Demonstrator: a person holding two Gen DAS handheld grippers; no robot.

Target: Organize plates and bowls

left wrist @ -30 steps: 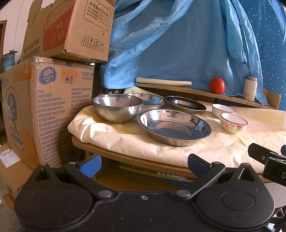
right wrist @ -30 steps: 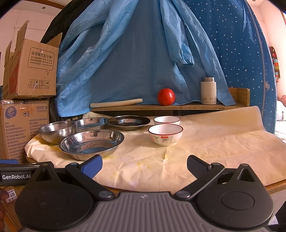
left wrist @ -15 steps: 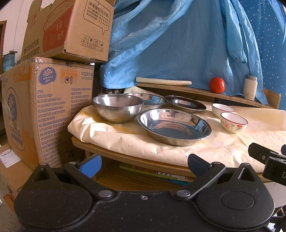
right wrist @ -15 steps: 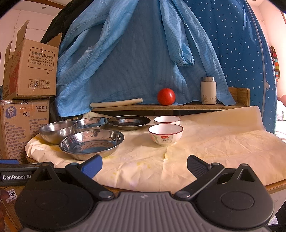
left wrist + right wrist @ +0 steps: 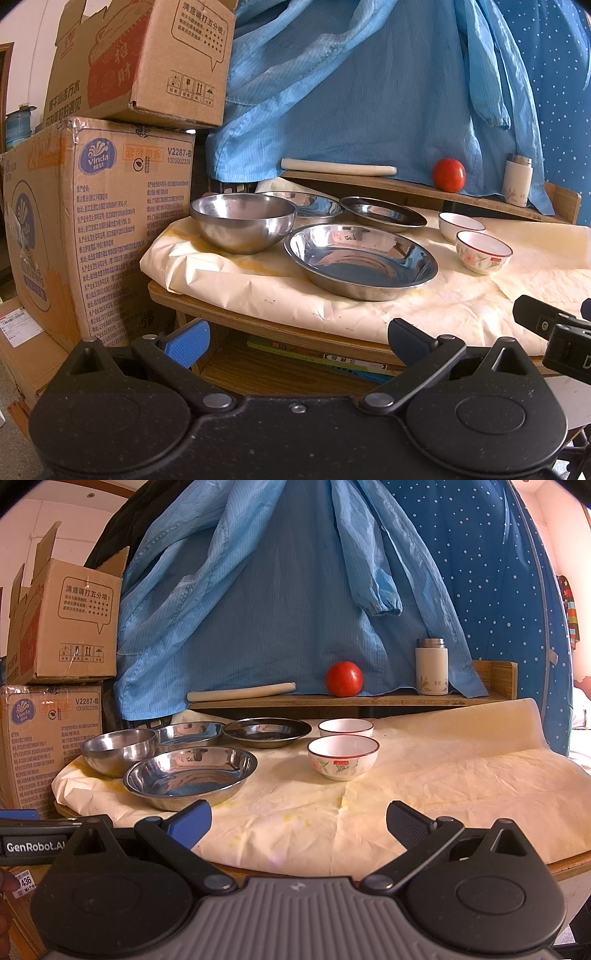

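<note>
On the paper-covered table (image 5: 424,794) stand a deep steel bowl (image 5: 242,227) (image 5: 118,751), a wide steel dish (image 5: 360,260) (image 5: 190,775), a second steel dish behind (image 5: 314,205) (image 5: 190,733), a dark flat plate (image 5: 382,218) (image 5: 266,732), and two white ceramic bowls, near (image 5: 483,252) (image 5: 342,757) and far (image 5: 461,225) (image 5: 345,728). My left gripper (image 5: 298,341) is open and empty, low before the table's left front edge. My right gripper (image 5: 298,821) is open and empty over the table's front edge.
Stacked cardboard boxes (image 5: 96,206) stand left of the table. A back shelf (image 5: 332,699) holds a rolled white sheet (image 5: 240,692), a tomato (image 5: 344,678) and a white flask (image 5: 431,666). Blue garments (image 5: 277,590) hang behind. Books (image 5: 332,356) lie under the tabletop.
</note>
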